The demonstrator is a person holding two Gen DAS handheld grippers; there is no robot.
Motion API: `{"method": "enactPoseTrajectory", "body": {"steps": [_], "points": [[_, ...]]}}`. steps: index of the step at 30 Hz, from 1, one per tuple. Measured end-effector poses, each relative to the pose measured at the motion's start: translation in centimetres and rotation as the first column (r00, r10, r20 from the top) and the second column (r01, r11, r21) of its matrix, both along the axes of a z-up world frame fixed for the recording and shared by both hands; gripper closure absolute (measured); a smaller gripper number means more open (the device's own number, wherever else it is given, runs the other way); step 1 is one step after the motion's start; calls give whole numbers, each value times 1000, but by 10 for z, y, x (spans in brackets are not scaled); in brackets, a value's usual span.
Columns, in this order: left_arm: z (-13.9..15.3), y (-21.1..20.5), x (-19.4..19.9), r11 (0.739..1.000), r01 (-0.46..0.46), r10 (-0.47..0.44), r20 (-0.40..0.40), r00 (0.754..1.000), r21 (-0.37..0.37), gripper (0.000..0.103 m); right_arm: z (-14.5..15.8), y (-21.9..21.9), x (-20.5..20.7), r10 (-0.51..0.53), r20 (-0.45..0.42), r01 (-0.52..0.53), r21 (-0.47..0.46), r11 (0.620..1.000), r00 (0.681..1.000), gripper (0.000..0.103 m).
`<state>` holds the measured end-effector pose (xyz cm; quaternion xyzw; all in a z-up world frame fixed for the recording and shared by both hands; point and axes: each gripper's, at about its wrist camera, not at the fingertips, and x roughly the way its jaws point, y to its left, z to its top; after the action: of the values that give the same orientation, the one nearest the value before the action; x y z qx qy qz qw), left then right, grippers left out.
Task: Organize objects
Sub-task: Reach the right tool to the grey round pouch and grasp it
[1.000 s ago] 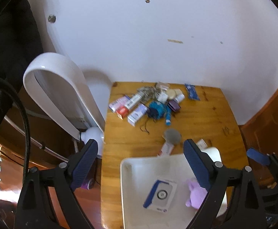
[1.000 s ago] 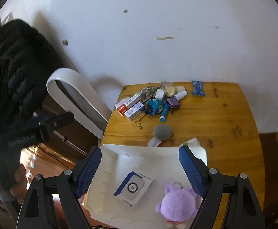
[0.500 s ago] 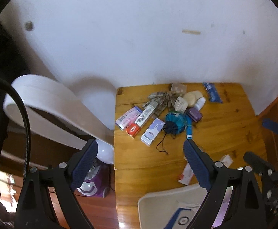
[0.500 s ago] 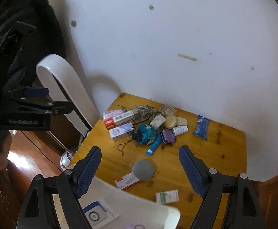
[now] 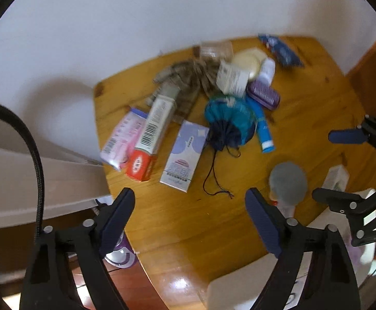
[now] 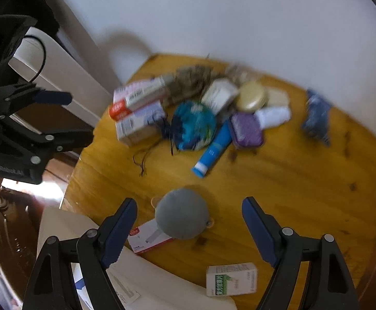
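Both grippers hang spread and empty over the wooden table (image 6: 304,180): the right gripper (image 6: 189,222) frames a grey round pouch (image 6: 181,213), the left gripper (image 5: 190,214) bare wood. At 12 o'clock lies the clutter: a teal drawstring bag (image 6: 194,125), a blue tube (image 6: 213,152), and a purple case (image 6: 246,130). At 6 o'clock sits a white tray (image 6: 167,290).

On the surface (image 6: 304,180) lie five boxes (image 6: 139,124), one blue tube (image 6: 212,151), one teal pouch (image 6: 193,126), one purple case (image 6: 246,130), one grey ball (image 6: 181,213), one blue packet (image 6: 315,115), one white bottle (image 6: 273,116) and one white tray (image 6: 162,289)
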<state>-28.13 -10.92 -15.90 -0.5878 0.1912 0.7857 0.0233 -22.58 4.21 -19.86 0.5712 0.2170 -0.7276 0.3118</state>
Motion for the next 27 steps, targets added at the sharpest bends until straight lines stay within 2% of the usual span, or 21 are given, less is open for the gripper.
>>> {"method": "enactPoseTrajectory", "body": {"steps": [6,10,18,22,23,25,26,27], "points": [[-36,-10,-19,999,0,4,90,996,-44,30,-31,-3,-6,4,105,-7,32,999,994,19],[-48,-16,-26,1000,-28,30,120,992,-14,36,-43,-7,-4,15,140,-23,55,998,990,19],[-47,-18,-38,997,-70,66,105,992,42,36,-63,-17,-3,23,195,-44,105,993,981,20],[-45,-20,-43,994,-93,86,102,991,59,37,-75,-19,-4,13,227,-45,137,990,974,30],[-45,-19,-43,994,-90,84,102,991,57,37,-77,-20,-4,10,228,-44,146,988,974,34],[-45,-17,-43,996,-80,75,101,992,47,37,-79,-20,-4,2,235,-38,147,988,972,34],[-43,-18,-42,1000,-18,16,85,996,18,37,-79,-20,-4,1,235,-36,146,989,972,35],[-43,-17,-43,1000,-12,11,85,996,11,37,-78,-20,-4,3,234,-38,145,989,972,35]]}}
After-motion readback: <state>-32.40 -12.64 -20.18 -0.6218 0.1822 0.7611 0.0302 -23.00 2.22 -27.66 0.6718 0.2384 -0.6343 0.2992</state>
